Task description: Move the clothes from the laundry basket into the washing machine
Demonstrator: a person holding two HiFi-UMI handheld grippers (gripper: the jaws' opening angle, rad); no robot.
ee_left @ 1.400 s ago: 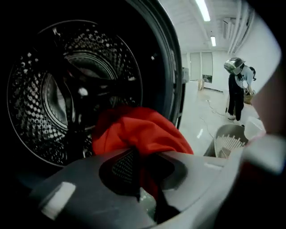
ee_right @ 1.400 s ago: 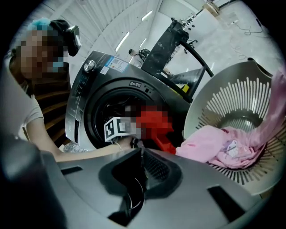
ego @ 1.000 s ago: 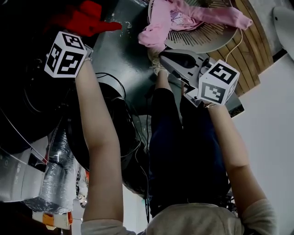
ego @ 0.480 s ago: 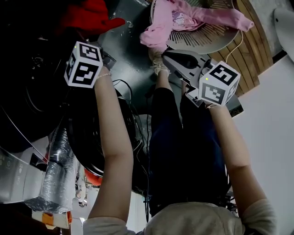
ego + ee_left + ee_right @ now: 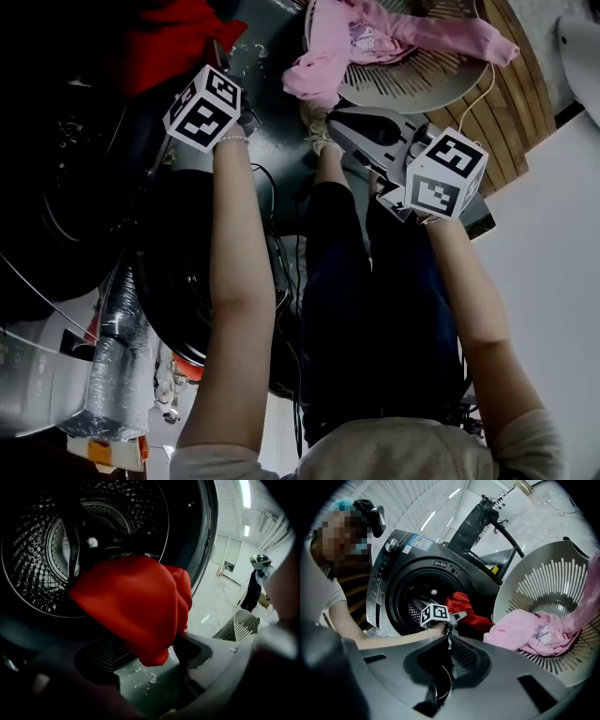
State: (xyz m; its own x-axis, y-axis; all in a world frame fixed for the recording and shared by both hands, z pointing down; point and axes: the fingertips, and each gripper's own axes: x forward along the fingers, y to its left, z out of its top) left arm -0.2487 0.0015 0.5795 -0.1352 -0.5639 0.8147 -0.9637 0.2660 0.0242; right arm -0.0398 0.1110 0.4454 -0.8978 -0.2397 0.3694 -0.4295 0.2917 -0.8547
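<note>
Since a second ago, the left gripper with its marker cube has shifted right and away from the crumpled red cloth garment, which stays at the top left. The right gripper has not moved.

Head view: the right jaws point at a pink cloth garment draped over the rim of a round grey slatted plastic laundry basket. Its long axis runs across the basket, and it lies just beyond those jaw tips, so the right hand is clearly the nearer one.

Left gripper view: the jaws are opening and stand wide. The red garment hangs between and ahead of them, unpressed, at the mouth of the dark front-loading washing machine.

Right gripper view: the jaws are closed together and empty. The pink garment lies ahead and to the right, inside the basket.
</note>
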